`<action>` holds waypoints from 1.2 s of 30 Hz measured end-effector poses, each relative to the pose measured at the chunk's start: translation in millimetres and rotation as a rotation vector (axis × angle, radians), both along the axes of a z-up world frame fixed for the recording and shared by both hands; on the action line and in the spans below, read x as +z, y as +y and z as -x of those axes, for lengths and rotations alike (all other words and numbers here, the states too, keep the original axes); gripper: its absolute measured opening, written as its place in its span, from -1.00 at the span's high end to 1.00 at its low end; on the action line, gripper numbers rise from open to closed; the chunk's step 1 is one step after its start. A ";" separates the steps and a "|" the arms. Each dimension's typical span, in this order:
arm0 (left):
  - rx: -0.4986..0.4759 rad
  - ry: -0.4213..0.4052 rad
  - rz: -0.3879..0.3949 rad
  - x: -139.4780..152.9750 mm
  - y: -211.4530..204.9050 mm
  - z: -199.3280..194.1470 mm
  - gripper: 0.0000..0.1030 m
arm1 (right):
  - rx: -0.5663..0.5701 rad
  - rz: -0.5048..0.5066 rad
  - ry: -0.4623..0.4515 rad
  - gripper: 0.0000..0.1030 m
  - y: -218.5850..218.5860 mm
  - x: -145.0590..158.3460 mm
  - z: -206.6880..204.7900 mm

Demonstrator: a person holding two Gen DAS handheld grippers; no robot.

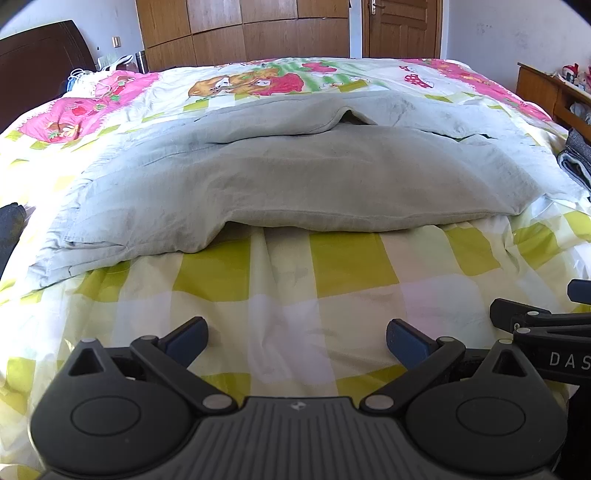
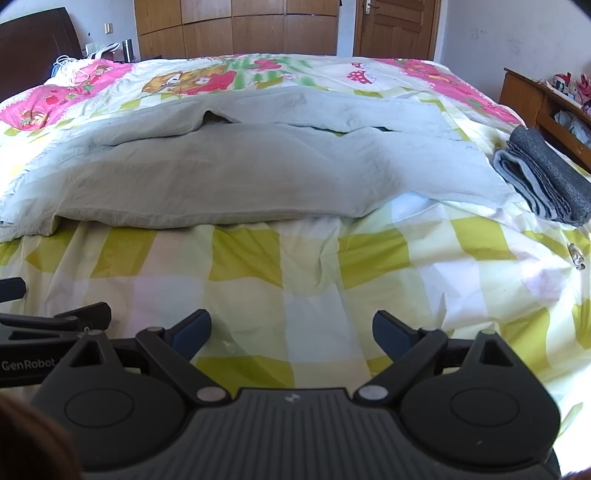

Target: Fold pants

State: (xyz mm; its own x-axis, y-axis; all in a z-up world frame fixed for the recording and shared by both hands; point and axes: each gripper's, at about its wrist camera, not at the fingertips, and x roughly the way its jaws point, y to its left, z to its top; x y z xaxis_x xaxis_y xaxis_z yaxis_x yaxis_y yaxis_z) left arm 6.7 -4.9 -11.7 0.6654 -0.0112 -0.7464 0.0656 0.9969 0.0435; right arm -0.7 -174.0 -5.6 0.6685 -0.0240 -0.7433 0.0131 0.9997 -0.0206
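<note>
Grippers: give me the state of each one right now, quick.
Left gripper: open, holding nothing, above the checked bedspread.
Right gripper: open, holding nothing, short of the grey pants.

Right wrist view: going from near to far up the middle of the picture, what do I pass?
Right tool, open and empty → bare checked bedspread → grey pants lying across the bed → cartoon print on the bedspread → wooden wardrobe.
</note>
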 end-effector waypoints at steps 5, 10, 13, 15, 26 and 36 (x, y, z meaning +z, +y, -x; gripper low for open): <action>0.003 0.014 0.002 -3.2 0.9 -0.7 -1.00 | 0.001 -0.001 0.007 -0.82 0.5 -1.1 -0.6; 0.003 0.033 -0.007 -7.4 -0.6 -2.0 -1.00 | 0.009 -0.002 0.009 -0.82 1.8 -1.7 -0.6; 0.002 0.033 -0.005 -7.8 -0.7 -2.2 -1.00 | 0.010 -0.010 0.011 -0.82 1.3 -2.2 -0.9; 0.001 0.034 -0.008 -7.9 -1.2 -2.4 -1.00 | 0.011 -0.009 0.013 -0.82 1.5 -2.6 -0.9; -0.007 0.055 -0.010 -12.9 0.2 -4.7 -1.00 | 0.023 -0.004 0.015 -0.82 3.2 -3.5 -1.4; -0.019 0.066 0.004 -17.3 4.0 -4.3 -1.00 | 0.026 -0.007 0.020 -0.82 3.9 -3.4 -1.7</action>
